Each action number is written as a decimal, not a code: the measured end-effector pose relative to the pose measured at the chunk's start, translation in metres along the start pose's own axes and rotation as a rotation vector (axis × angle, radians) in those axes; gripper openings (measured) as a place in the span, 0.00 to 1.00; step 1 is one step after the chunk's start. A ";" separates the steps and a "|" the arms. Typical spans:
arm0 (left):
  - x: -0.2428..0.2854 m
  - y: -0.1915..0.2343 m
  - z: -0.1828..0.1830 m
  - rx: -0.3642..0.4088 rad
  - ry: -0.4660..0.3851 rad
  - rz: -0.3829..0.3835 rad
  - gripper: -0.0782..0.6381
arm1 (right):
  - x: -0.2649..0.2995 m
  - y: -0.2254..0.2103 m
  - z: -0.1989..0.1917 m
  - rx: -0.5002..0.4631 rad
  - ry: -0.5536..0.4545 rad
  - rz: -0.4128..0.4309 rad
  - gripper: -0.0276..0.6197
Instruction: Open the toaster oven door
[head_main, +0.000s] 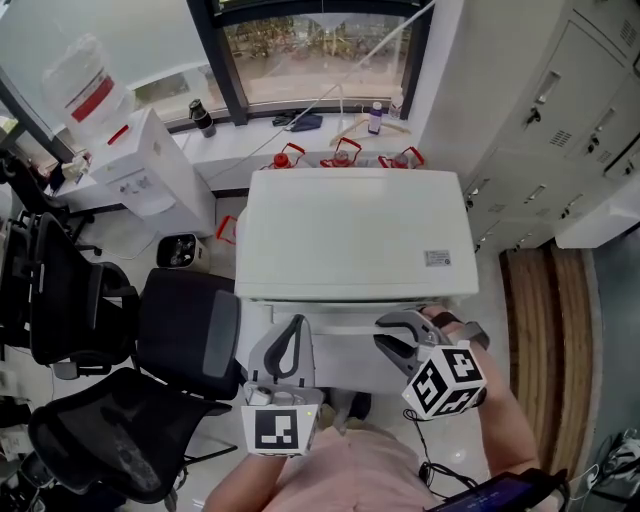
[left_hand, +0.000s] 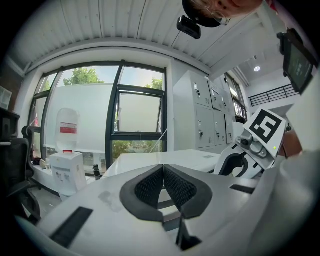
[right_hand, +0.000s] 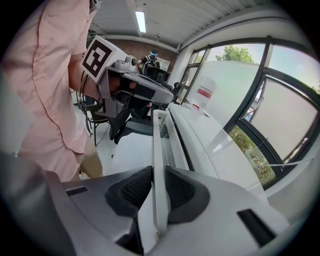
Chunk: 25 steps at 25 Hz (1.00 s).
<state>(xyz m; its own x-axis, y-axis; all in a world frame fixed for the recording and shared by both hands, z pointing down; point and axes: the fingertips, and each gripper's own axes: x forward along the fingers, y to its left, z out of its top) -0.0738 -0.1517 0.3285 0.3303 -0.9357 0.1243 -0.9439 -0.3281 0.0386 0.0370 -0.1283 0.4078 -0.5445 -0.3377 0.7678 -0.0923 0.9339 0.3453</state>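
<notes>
The white toaster oven (head_main: 350, 235) fills the middle of the head view, seen from above. Its door (head_main: 335, 355) hangs out from the front edge below the top. In the right gripper view the door's white handle bar (right_hand: 159, 150) runs between the pads, with a dark gap between door and oven body (right_hand: 200, 145). My right gripper (right_hand: 159, 189) is shut on that handle, at the door's right end (head_main: 398, 345). My left gripper (left_hand: 163, 186) is shut on nothing and hovers in front of the door's left part (head_main: 290, 340). It does not appear to touch the door.
Two black office chairs (head_main: 120, 340) stand close on the left. A water dispenser (head_main: 140, 165) is at back left, grey lockers (head_main: 560, 100) at right. Red-handled items (head_main: 340, 155) and bottles sit on the sill behind the oven. The person's pink shirt (head_main: 340, 470) is just below the grippers.
</notes>
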 end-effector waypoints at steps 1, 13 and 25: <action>-0.001 0.000 0.000 0.002 0.001 0.001 0.13 | -0.001 0.001 0.000 -0.001 0.000 -0.001 0.18; -0.008 -0.007 0.004 -0.013 -0.013 0.014 0.13 | -0.002 0.018 0.000 -0.005 -0.007 0.005 0.17; -0.021 -0.016 0.001 0.011 -0.002 0.013 0.13 | -0.004 0.042 -0.002 -0.005 0.005 0.000 0.16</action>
<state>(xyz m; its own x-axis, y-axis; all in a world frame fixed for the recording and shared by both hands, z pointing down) -0.0656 -0.1271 0.3241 0.3183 -0.9400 0.1227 -0.9479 -0.3176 0.0258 0.0372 -0.0875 0.4207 -0.5407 -0.3383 0.7702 -0.0879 0.9333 0.3482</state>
